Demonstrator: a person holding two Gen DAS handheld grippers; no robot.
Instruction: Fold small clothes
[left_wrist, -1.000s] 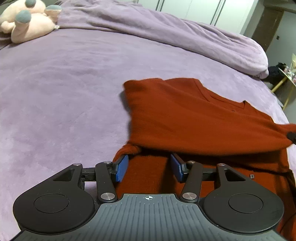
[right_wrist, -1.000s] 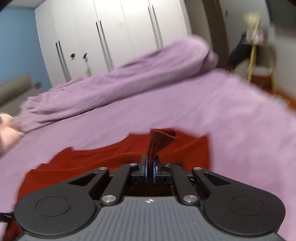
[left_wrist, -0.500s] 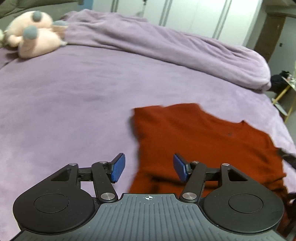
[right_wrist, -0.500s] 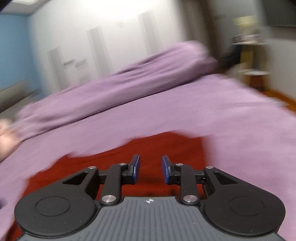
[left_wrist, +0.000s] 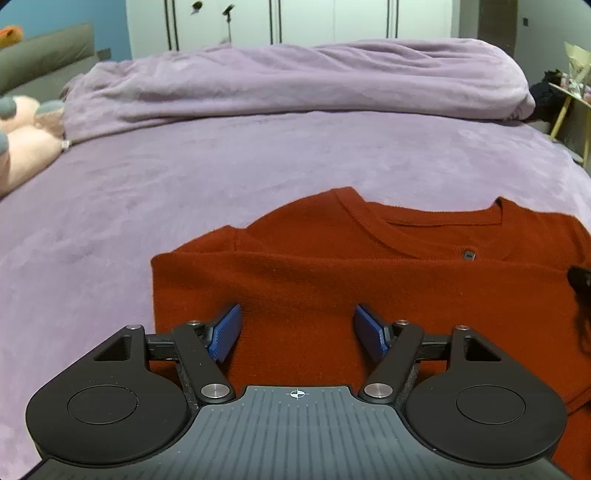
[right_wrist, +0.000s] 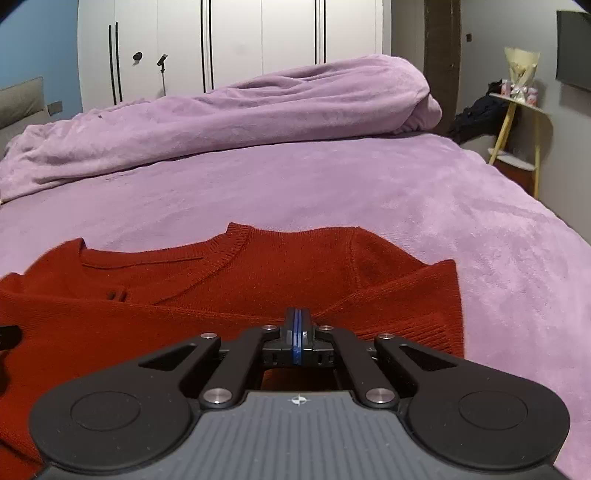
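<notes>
A rust-red knit sweater (left_wrist: 332, 280) lies on the purple bed, its lower part folded up over the chest, neckline toward the far side. My left gripper (left_wrist: 297, 334) is open and empty, hovering over the sweater's left part. In the right wrist view the sweater (right_wrist: 258, 273) fills the near middle. My right gripper (right_wrist: 298, 334) has its blue pads pressed together just above the sweater's folded edge; no cloth shows between them. The tip of the other gripper shows at the right edge of the left wrist view (left_wrist: 580, 277).
A bunched purple duvet (left_wrist: 295, 81) lies across the far side of the bed. A pink plush toy (left_wrist: 22, 144) sits at the far left. White wardrobes (right_wrist: 236, 40) stand behind. A yellow-legged side table (right_wrist: 517, 122) stands to the right of the bed.
My right gripper let go of the sweater's raised edge, opened, then shut empty. The fold now lies flat. My left gripper pulled back and levelled out, still open.
</notes>
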